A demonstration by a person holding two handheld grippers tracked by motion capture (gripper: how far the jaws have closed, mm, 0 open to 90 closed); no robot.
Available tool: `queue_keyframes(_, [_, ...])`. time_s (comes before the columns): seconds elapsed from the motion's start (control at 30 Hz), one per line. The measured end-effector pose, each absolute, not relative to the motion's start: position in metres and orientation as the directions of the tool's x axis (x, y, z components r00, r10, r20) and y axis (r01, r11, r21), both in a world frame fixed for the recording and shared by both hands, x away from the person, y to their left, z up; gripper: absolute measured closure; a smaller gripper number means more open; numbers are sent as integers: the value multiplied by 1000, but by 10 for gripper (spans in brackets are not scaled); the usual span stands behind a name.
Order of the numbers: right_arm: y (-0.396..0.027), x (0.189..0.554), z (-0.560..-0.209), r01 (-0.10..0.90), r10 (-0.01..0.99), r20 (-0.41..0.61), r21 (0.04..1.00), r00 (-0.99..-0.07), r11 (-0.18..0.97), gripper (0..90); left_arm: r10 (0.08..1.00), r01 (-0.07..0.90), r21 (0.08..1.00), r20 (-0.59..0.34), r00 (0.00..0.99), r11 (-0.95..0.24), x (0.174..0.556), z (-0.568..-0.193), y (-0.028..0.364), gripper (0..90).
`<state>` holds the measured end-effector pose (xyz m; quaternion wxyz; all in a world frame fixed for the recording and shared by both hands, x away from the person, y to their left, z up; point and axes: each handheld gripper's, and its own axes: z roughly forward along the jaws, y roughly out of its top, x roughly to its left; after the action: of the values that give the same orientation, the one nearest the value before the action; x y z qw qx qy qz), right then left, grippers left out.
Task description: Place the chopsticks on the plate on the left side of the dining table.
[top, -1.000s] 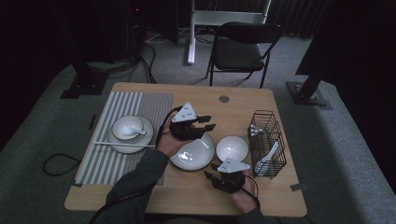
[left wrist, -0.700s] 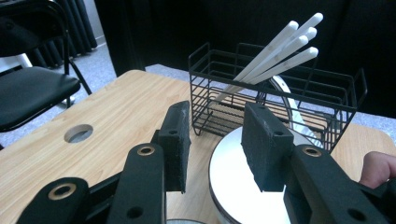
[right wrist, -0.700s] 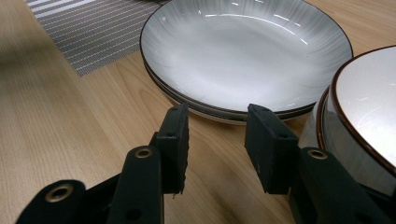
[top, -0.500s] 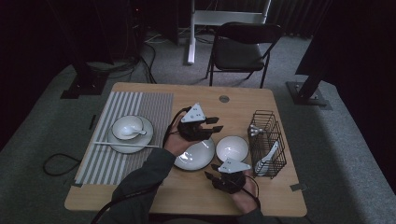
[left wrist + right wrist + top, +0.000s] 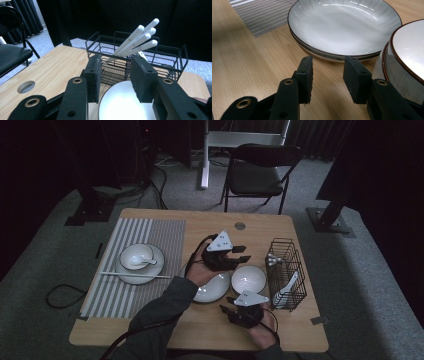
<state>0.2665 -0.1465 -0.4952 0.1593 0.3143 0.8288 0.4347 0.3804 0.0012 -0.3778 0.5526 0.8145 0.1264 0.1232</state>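
High view: the wooden bench (image 5: 150, 320) carries a striped placemat (image 5: 145, 235) on its left side, with a small bowl and spoon on a plate (image 5: 139, 262) and a chopstick (image 5: 134, 276) lying across the plate's front edge. Near the middle sits a wide shallow plate (image 5: 212, 290), and just beside it on the right a white bowl (image 5: 248, 279). A black wire basket (image 5: 286, 270) stands at the right edge holding white utensils. The left tool (image 5: 241, 254) hovers just behind the bowl, and the right tool (image 5: 226, 304) sits near the front edge, between the plate and the bowl.

Left gripper view: its pads are apart with nothing clamped, and the bowl's (image 5: 125, 105) rim sits right below and between them. The basket (image 5: 140, 57) is straight ahead with white sticks (image 5: 136, 41) poking out at a slant.

Right gripper view: the pads are apart and empty too, low over bare wood. The shallow plate (image 5: 342, 27) is just ahead, and the bowl (image 5: 404, 60) is close on the right.
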Motion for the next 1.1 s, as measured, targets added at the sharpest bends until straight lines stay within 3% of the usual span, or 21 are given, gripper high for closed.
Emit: queue_keyframes(1.1, [-147,266,-497,379,652,9,820,-758,429,593,288,48,929,64,955,-366,384,-372,-44,617])
